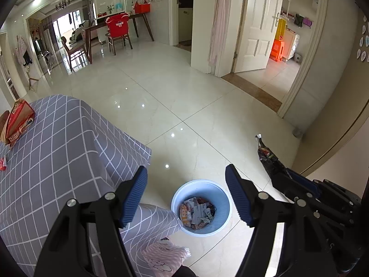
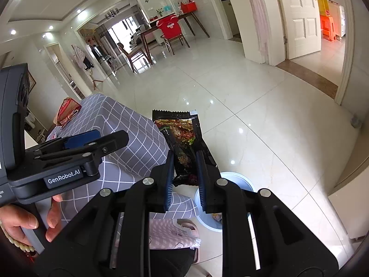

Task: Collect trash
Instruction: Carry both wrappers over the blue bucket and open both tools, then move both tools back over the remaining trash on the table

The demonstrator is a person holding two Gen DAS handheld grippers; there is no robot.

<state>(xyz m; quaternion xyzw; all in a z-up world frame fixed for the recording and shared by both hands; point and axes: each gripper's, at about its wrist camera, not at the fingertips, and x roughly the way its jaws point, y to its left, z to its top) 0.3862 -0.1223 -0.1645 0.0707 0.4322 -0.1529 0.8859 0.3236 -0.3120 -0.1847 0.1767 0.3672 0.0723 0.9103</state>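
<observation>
— Two grippers, so tell me about each. What is your right gripper (image 2: 184,180) doing?

— Its jaws are clamped on a black snack wrapper (image 2: 182,138). I grip the wrapper near its lower end; the crimped top edge stands up above my fingertips. In the left wrist view the same wrapper (image 1: 267,154) pokes out to the right, beyond my left fingers.

— And your left gripper (image 1: 186,196)?

— Jaws wide apart, nothing between them. Its blue ribbed pads (image 1: 135,196) frame the floor below.

— Where is the bin?

— The light blue trash bin (image 1: 221,217) stands on the pale tiled floor (image 1: 184,92), just beside the corner of the table. It shows between my open left fingers, already holding crumpled wrappers and paper. In the right wrist view its rim (image 2: 242,180) sits under and just past my right fingertips, partly hidden by them.

— Anything left on the table?

— The grey checked tablecloth (image 1: 57,150) carries a red snack bag (image 1: 17,122) toward its far left edge, and a small red-and-white scrap (image 1: 3,164) nearer, at the frame edge. Too little of the scrap shows to say what it is.

— Whose hand is that?

— My left hand (image 2: 25,224), wrapped around the left gripper's handle.
</observation>
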